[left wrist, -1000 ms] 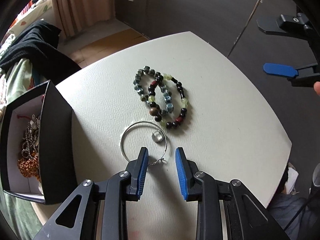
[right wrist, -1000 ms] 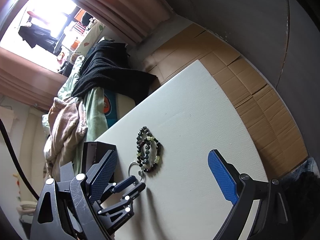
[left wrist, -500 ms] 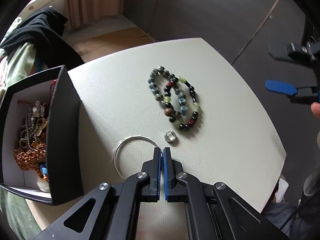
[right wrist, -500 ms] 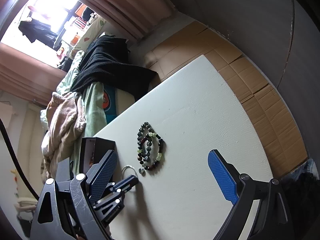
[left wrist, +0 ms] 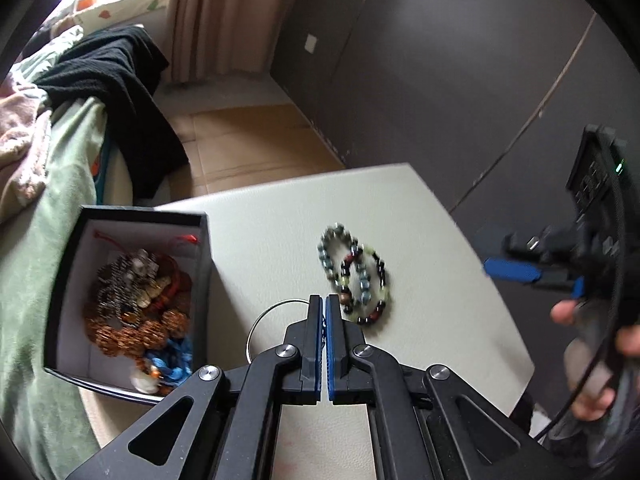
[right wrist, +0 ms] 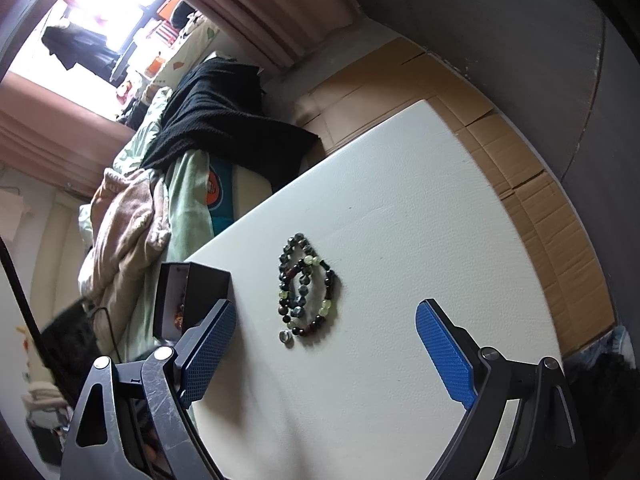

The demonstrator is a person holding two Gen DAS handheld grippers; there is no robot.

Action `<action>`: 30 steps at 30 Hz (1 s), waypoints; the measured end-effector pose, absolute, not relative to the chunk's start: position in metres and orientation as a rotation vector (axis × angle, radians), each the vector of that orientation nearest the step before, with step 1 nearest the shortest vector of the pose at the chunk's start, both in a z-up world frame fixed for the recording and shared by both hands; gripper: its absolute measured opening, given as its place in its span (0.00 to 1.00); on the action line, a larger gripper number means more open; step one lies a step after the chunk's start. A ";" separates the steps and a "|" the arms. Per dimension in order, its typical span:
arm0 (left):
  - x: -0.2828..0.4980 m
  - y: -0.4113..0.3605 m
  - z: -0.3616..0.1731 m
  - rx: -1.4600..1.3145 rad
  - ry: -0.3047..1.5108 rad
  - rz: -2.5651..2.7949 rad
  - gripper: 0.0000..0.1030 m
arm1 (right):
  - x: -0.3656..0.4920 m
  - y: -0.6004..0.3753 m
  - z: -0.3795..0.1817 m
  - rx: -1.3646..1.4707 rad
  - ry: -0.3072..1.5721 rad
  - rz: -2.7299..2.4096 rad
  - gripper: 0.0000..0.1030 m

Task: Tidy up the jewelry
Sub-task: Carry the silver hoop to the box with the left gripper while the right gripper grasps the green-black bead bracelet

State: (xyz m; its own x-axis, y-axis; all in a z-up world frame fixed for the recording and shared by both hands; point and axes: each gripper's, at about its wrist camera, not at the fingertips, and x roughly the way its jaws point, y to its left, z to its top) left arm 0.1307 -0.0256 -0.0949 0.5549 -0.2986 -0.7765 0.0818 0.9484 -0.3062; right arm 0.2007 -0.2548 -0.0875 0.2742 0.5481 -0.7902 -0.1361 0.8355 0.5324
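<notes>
black box [left wrist: 202, 264] w/ tangled jewelry [left wrist: 136, 304], lid off

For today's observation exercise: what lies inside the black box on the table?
Inside the black box lies tangled jewelry: silver chain, orange beads, a blue piece, red cord. Anything beneath the pile is covered.

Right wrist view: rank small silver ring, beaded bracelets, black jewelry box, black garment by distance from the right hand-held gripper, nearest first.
From the right hand-held gripper:
1. Small silver ring, on the table just ahead, at the bracelets' near end.
2. Beaded bracelets, directly beyond the ring.
3. Black jewelry box, at the table's left edge; close to the bracelets in range, hard to call.
4. Black garment, off the table, far back.
</notes>
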 end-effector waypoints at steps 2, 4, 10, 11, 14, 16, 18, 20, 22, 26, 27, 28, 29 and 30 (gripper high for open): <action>0.128 -0.020 -0.087 -0.261 0.932 -0.217 0.00 | 0.201 -0.248 -0.089 0.385 1.211 0.485 0.89; 0.124 -0.012 -0.078 -0.275 0.901 -0.206 0.00 | 0.202 -0.242 -0.092 0.374 1.215 0.488 0.86; 0.117 0.010 -0.060 -0.328 0.835 -0.178 0.00 | 0.206 -0.219 -0.108 0.361 1.249 0.511 0.58; 0.115 0.013 -0.058 -0.334 0.828 -0.173 0.00 | 0.207 -0.215 -0.110 0.359 1.253 0.517 0.54; 0.114 0.024 -0.054 -0.352 0.812 -0.155 0.00 | 0.208 -0.205 -0.114 0.358 1.259 0.532 0.43; 0.112 0.030 -0.053 -0.362 0.804 -0.141 0.00 | 0.208 -0.199 -0.116 0.360 1.262 0.540 0.40; 0.112 0.037 -0.052 -0.370 0.800 -0.129 0.00 | 0.208 -0.191 -0.119 0.371 1.269 0.562 0.40; 0.112 0.043 -0.054 -0.380 0.803 -0.120 0.00 | 0.208 -0.181 -0.122 0.375 1.277 0.580 0.37; 0.111 0.048 -0.056 -0.385 0.806 -0.107 0.00 | 0.209 -0.174 -0.126 0.369 1.285 0.585 0.33; 0.110 0.059 -0.061 -0.403 0.809 -0.083 0.00 | 0.214 -0.161 -0.137 0.339 1.306 0.544 0.31; 0.110 0.061 -0.062 -0.407 0.811 -0.079 0.00 | 0.215 -0.160 -0.140 0.323 1.311 0.521 0.31; 0.111 0.062 -0.063 -0.410 0.814 -0.077 0.00 | 0.216 -0.158 -0.142 0.308 1.312 0.495 0.31; 0.111 0.064 -0.064 -0.415 0.816 -0.074 0.00 | 0.217 -0.158 -0.144 0.306 1.312 0.485 0.28; 0.111 0.066 -0.065 -0.418 0.818 -0.072 0.00 | 0.218 -0.159 -0.144 0.311 1.303 0.476 0.21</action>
